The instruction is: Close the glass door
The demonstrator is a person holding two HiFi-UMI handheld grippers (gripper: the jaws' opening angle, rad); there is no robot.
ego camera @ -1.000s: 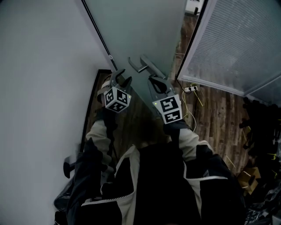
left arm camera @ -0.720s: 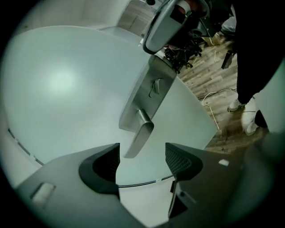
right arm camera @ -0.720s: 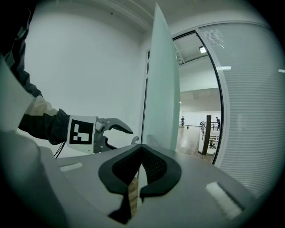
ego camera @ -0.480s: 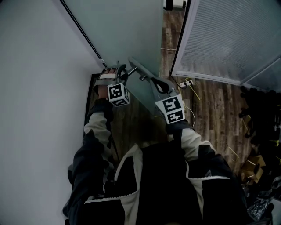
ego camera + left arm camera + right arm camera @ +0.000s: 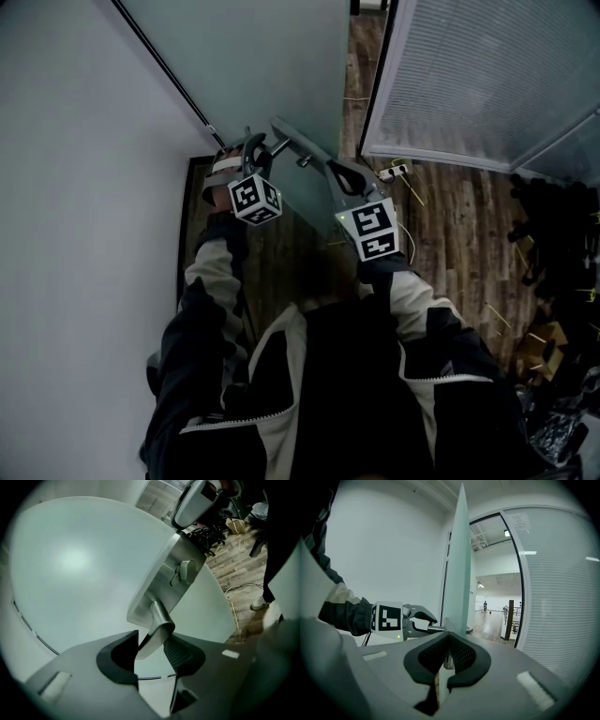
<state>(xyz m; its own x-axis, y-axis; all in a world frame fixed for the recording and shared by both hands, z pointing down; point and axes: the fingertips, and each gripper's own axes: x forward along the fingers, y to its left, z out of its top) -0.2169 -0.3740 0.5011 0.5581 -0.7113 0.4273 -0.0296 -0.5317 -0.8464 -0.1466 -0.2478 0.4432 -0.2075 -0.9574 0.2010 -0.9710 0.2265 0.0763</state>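
Note:
The frosted glass door (image 5: pixel 272 56) stands ajar, and in the right gripper view I see it edge-on (image 5: pixel 459 564). Its metal handle (image 5: pixel 291 139) has a lever on each face. My left gripper (image 5: pixel 251 150) is on the wall side. Its jaws are closing, with that side's lever (image 5: pixel 157 620) between them and both pads touching it (image 5: pixel 152 641). My right gripper (image 5: pixel 336 173) is on the door's other face. Its jaws (image 5: pixel 447 644) are nearly together on a thin metal piece of the handle (image 5: pixel 448 659). The left gripper (image 5: pixel 419 623) shows beyond the door edge.
A white wall (image 5: pixel 84 187) runs close along the left. A glass partition with blinds (image 5: pixel 487 84) stands at the right, and the doorway frame (image 5: pixel 520 583) is ahead. Cables and a power strip (image 5: pixel 394 172) lie on the wood floor (image 5: pixel 450 225). Dark clutter (image 5: pixel 553 234) fills the far right.
My left gripper has risen to the handle lever, rolled, and now has it between its jaws. The right gripper stays on the handle, and the door has shifted left with both hands.

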